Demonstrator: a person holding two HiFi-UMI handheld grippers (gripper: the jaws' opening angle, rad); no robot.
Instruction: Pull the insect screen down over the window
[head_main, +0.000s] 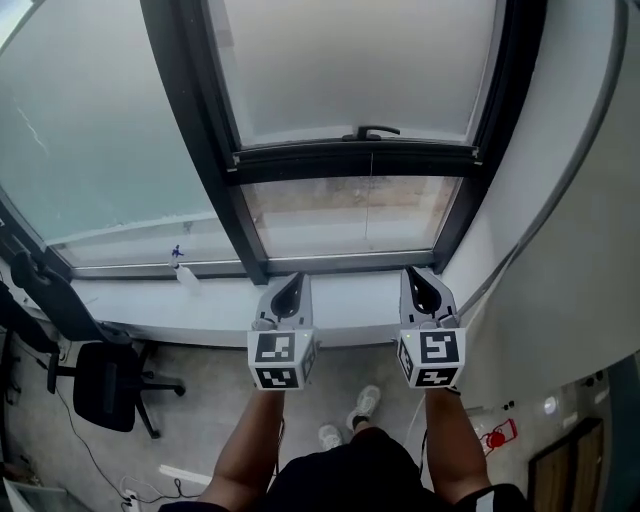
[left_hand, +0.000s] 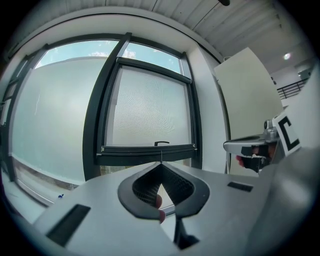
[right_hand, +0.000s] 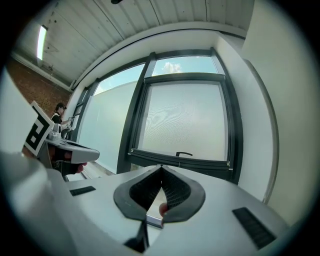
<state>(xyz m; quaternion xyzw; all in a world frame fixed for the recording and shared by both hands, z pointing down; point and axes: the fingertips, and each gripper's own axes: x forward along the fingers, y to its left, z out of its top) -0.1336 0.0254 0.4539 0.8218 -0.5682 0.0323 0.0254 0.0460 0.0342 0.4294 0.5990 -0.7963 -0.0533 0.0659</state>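
The left gripper (head_main: 289, 292) and right gripper (head_main: 428, 292) are being held closed and empty near the insect screen (head_main: 350, 70), which is hanging short of the lower frame (head_main: 350, 264). Its handle (head_main: 371, 131) is being judged the best purchase: gripped centrally and drawn straight down.

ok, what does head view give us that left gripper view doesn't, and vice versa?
Head view only: the office chair, the person's shoes and the floor. Left gripper view only: the slatted ceiling and the sky above the screen. Both: the insect screen with the handle on its bottom bar, and a gap of bare glass below it.
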